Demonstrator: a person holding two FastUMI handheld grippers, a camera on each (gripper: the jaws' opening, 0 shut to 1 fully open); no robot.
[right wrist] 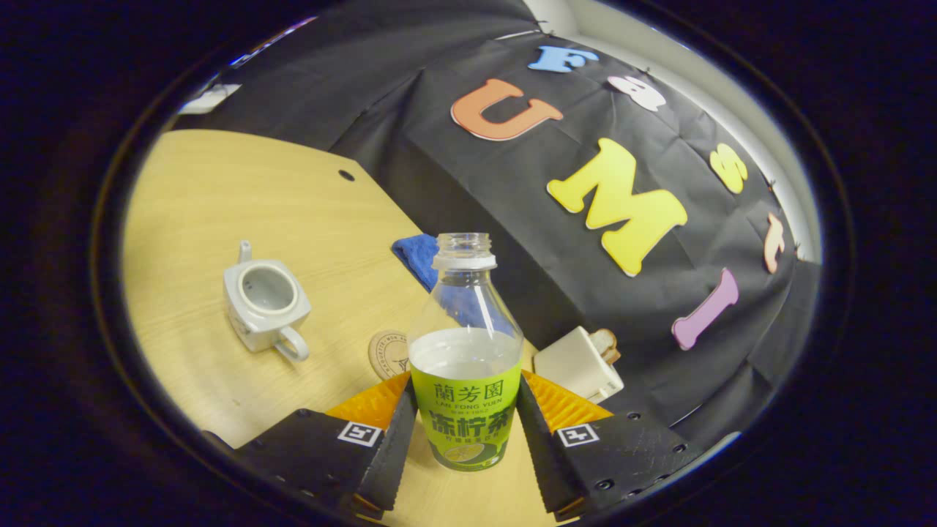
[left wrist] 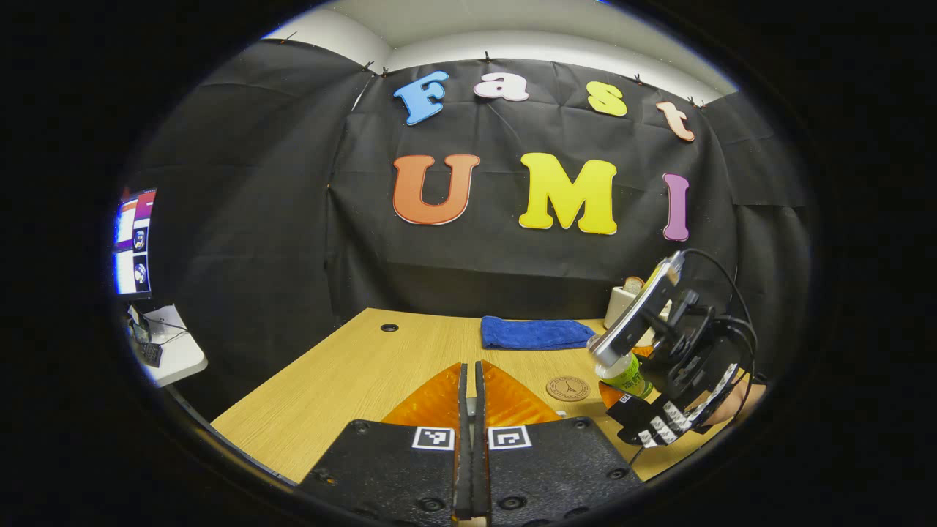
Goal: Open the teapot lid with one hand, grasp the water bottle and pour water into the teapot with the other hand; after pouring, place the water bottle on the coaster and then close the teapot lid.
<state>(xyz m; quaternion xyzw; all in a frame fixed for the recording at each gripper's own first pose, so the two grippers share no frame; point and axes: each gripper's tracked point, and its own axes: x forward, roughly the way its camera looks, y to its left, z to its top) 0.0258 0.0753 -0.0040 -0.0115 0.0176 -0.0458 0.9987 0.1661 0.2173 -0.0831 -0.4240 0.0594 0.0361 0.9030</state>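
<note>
My right gripper [right wrist: 465, 421] is shut on the green-labelled water bottle [right wrist: 465, 344], both fingers pressing on its label. The bottle has no cap and holds water to about its shoulder. A white teapot [right wrist: 265, 304] stands on the table to its left, its top open with no lid on it. A round brown coaster [right wrist: 388, 353] lies between teapot and bottle. In the left gripper view my left gripper [left wrist: 471, 366] is shut above the table, and I see nothing between its fingers. Beyond the coaster [left wrist: 568, 388] is the right gripper [left wrist: 622, 369] with the bottle [left wrist: 634, 379].
A folded blue cloth [left wrist: 534, 333] lies at the back of the wooden table [left wrist: 344, 380]. A white box with a slice of bread [right wrist: 578, 362] stands at the back right. A monitor [left wrist: 134, 241] on a small white table is off to the left.
</note>
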